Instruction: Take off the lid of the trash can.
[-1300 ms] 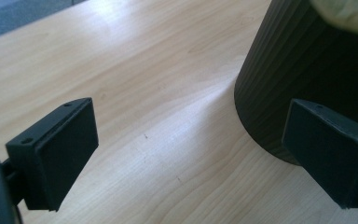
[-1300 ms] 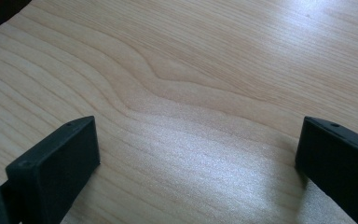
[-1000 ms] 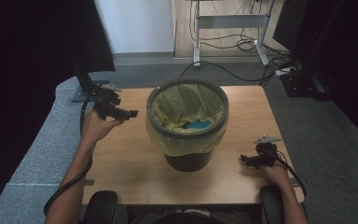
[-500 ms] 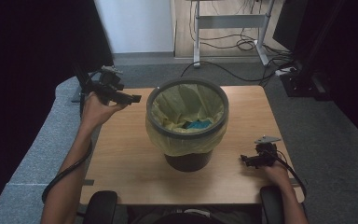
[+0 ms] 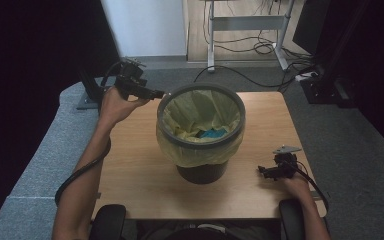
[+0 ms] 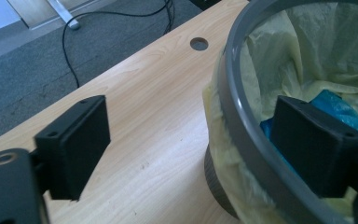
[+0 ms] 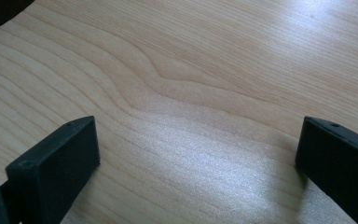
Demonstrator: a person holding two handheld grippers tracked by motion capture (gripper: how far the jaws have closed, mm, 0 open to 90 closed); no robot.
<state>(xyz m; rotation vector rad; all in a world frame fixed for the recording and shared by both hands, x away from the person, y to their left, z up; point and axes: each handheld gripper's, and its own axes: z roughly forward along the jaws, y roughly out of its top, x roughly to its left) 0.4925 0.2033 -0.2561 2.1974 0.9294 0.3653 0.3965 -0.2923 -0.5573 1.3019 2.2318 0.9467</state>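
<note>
At the bin's rim point(image 5: 166, 100), the left gripper point(image 5: 159, 93) has come up from the worktop point(image 5: 130, 160). Its fingers point(image 6: 77, 140) have just been closing a little around the rim and yellow bag point(image 5: 195, 150), not pinching yet. The right gripper point(image 5: 263, 171) rests open, near the bin.

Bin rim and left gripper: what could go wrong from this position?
1. The left gripper straddles the grey rim of the bin, one jaw inside and one outside; its jaws have just been closing. A grip might catch only the loose yellow liner and drag or tear it.
2. A sideways pull at the rim could tip the bin on the table.
3. The right gripper sits open, apart from the bin, so nothing steadies it.
</note>
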